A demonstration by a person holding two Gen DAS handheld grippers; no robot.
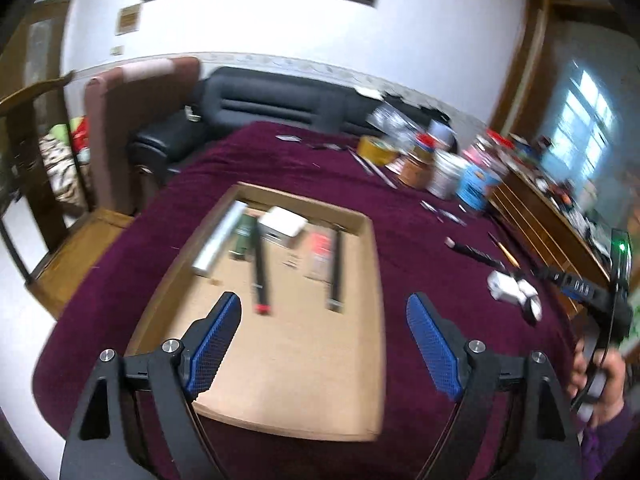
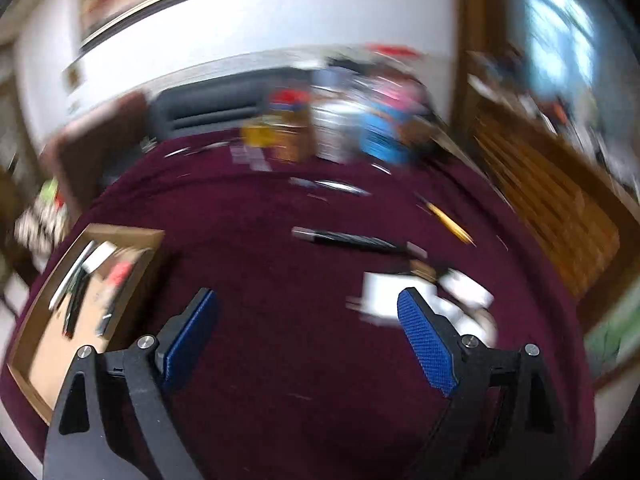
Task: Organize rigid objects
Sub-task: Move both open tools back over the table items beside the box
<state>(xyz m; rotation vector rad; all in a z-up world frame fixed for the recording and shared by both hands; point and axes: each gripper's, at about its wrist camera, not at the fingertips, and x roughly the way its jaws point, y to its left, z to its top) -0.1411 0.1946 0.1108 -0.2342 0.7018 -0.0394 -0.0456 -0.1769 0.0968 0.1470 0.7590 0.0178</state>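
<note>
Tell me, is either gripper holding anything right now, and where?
Nothing held. Left gripper is open over the box; right gripper is open over the cloth.

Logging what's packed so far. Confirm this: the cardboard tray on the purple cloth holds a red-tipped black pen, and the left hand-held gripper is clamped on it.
Wrong on the grip. The left wrist view shows the left hand-held gripper open and empty above the cardboard tray. The red-tipped black pen does lie in that tray on the purple cloth, clear of the blue pads.
</note>
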